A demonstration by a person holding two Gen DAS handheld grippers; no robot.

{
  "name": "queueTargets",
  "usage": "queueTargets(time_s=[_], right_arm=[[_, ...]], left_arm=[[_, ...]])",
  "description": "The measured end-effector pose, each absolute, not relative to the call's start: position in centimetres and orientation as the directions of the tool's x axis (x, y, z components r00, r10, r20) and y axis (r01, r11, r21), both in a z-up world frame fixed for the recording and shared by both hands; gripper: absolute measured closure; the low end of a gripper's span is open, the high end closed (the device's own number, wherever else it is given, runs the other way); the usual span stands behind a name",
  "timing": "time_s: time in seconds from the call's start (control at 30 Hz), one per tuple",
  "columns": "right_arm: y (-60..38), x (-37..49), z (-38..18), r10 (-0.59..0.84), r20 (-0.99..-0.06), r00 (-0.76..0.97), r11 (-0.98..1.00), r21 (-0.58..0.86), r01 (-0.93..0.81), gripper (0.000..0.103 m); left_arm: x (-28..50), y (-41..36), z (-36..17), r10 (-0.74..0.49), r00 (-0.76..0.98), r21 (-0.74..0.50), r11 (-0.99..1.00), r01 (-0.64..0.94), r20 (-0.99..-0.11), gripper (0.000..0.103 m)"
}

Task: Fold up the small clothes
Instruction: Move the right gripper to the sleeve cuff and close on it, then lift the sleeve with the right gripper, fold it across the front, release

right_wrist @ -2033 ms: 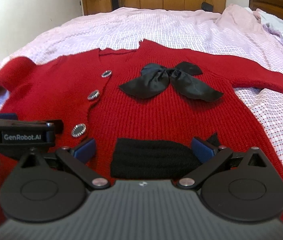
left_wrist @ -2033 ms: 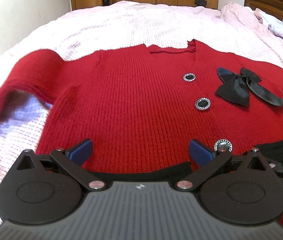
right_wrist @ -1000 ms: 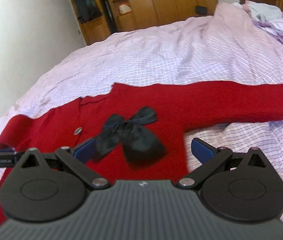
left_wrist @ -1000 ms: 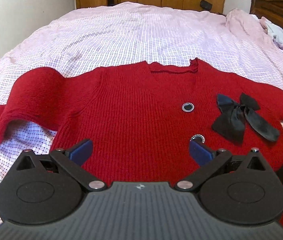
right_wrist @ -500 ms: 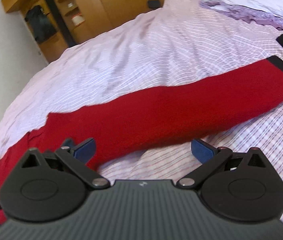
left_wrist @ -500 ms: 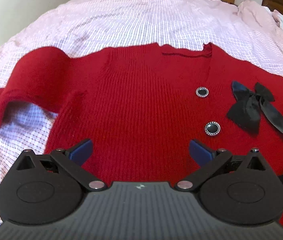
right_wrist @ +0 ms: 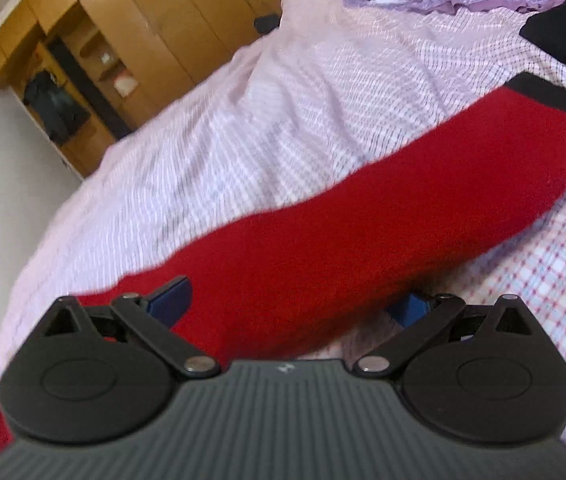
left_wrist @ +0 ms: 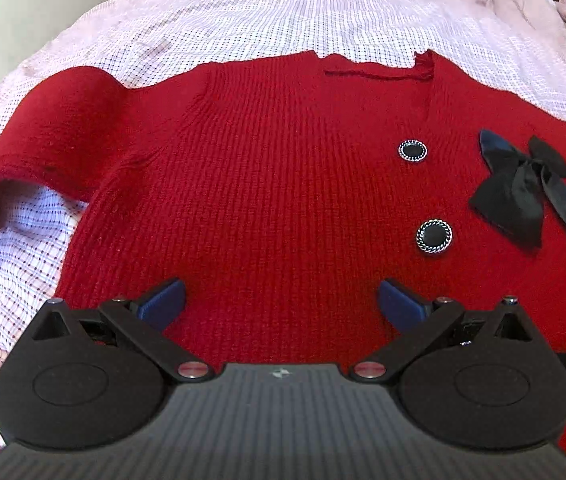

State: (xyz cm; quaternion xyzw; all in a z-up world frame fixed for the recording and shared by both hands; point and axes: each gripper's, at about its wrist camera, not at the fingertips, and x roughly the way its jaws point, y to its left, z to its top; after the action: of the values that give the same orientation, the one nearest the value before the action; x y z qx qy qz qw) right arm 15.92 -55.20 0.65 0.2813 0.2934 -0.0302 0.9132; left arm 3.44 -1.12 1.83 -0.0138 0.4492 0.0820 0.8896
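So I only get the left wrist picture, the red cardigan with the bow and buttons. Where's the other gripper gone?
Observer: The right gripper is at the cardigan's other sleeve, jaws open, with the sleeve passing between its fingers.
Operator: Is that sleeve folded in yet?
Observer: No. It lies stretched out across the checked bedsheet, ending in a black cuff.
Operator: Anything behind the bed?
Observer: A wooden wardrobe, with a dark garment hanging in an open compartment.
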Motion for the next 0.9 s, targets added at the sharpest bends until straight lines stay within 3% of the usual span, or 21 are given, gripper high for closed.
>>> queueTargets(time_s=[0.2,0.23,0.27,0.3,0.37,0.47,0.9], right_arm=[[-56.6,16.8,1.0,0.065,-0.509,0.858,0.840,0.492,0.228,0.002],[-56.8,17.0,1.1,0.062,-0.496,0.866,0.842,0.493,0.222,0.010],[-57.1,17.0,1.3,0.057,-0.482,0.875,0.845,0.490,0.215,0.028],[-57.3,17.0,1.5,0.047,-0.468,0.882,0.848,0.486,0.213,0.038],[-57.8,16.8,1.8,0.028,-0.466,0.885,0.842,0.488,0.231,0.081],[-58.8,15.7,2.2,0.060,-0.451,0.890,0.808,0.545,0.222,0.087],[-55.3,12.3,7.1,0.107,-0.359,0.927,0.877,0.474,0.082,0.088]], left_arm=[[3.6,-1.3,1.6,0.144,0.582,0.061,0.985,-0.160,-0.800,0.000],[3.6,-1.4,1.5,0.145,0.582,0.060,0.985,-0.162,-0.800,0.000],[3.7,-1.4,1.5,0.145,0.582,0.060,0.985,-0.163,-0.800,0.000],[3.7,-1.5,1.5,0.147,0.581,0.061,0.984,-0.164,-0.800,0.000],[3.8,-1.6,1.4,0.153,0.578,0.069,0.984,-0.164,-0.801,0.000],[3.9,-1.8,1.4,0.158,0.580,0.077,0.984,-0.163,-0.799,0.000],[3.9,-1.8,1.5,0.150,0.588,0.091,0.988,-0.128,-0.795,0.000]])
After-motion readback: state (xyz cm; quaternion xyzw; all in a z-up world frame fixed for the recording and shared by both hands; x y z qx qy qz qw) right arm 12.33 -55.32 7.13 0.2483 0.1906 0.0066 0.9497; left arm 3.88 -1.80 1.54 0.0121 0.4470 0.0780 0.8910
